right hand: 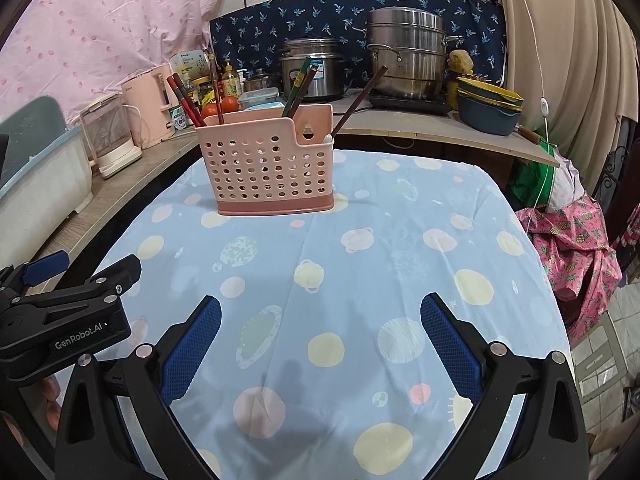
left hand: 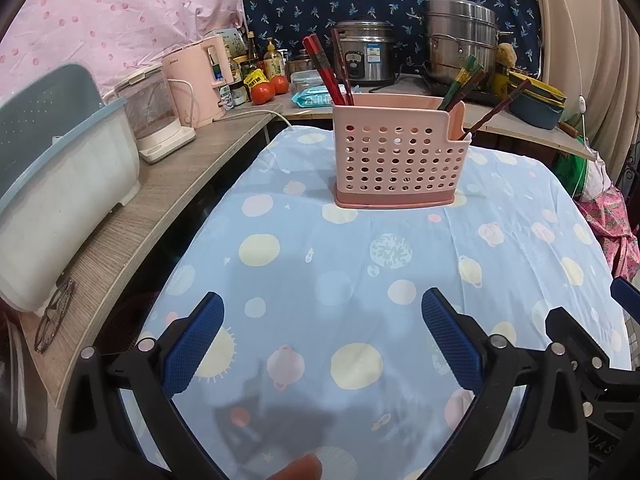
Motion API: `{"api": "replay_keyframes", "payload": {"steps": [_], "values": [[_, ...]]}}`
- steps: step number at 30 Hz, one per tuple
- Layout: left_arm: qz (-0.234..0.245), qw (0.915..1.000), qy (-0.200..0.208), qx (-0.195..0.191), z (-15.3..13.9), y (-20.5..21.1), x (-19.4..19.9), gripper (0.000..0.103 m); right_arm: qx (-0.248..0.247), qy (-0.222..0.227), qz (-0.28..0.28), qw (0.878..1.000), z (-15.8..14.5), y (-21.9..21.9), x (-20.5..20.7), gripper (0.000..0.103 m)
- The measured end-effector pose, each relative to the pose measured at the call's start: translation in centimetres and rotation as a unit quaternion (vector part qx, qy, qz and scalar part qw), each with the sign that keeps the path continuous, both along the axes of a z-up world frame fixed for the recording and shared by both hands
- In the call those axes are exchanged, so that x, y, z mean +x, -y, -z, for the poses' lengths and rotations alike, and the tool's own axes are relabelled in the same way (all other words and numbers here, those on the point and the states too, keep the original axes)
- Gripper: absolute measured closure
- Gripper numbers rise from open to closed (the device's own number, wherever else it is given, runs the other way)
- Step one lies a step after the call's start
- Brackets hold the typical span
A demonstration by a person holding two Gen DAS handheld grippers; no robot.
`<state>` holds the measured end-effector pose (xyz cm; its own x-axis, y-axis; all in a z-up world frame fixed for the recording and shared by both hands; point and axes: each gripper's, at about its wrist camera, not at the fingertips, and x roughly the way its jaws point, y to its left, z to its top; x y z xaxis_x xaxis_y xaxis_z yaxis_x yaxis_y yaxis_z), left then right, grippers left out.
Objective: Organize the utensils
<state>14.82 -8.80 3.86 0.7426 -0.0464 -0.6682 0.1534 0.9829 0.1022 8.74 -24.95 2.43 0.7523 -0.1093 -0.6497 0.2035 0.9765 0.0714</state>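
1. Ahead of both pairs of fingers, well apart from them, a pink perforated utensil holder point(left hand: 396, 156) stood upright on the far part of a table covered with a blue planet-print cloth point(left hand: 360, 280).
2. The left gripper point(left hand: 322, 328) had its blue-padded fingers point(left hand: 200, 340) spread wide with nothing between them; it hung low over the near part of the cloth.
3. The right gripper point(right hand: 320, 328) was likewise spread and empty, its pads point(right hand: 448, 344) apart over bare cloth. The left gripper's black body showed at the left edge of the right wrist view, just beside it.
4. From the left fingers the holder lay ahead and slightly right; from the right fingers it lay ahead and to the left. Neither arm looked clearly nearer.
5. Red chopsticks point(left hand: 326, 70) stood in the holder's left end, leaning left. Green-tipped chopsticks point(left hand: 460, 84) and a dark pair point(left hand: 500, 106) leaned right from its right end, the dark pair out of the low notched compartment.
6. Every stick's long axis ran steeply up and away from the grippers, so I judged a grasp would have to come from above, pinching across a shaft.
7. No loose utensil lay on the cloth between the fingers and the holder, so the sorting seemed either done or still to be done inside the holder; I could not tell which.
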Motion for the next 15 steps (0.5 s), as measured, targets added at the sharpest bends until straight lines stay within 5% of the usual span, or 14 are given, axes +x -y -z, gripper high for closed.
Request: {"api": "replay_keyframes", "payload": {"steps": [15], "values": [[0.008, 1.0, -0.001, 0.0, -0.04, 0.29, -0.26, 0.008, 0.0, -0.002, -0.002, 1.0, 0.18, 0.03, 0.11, 0.007]]}}
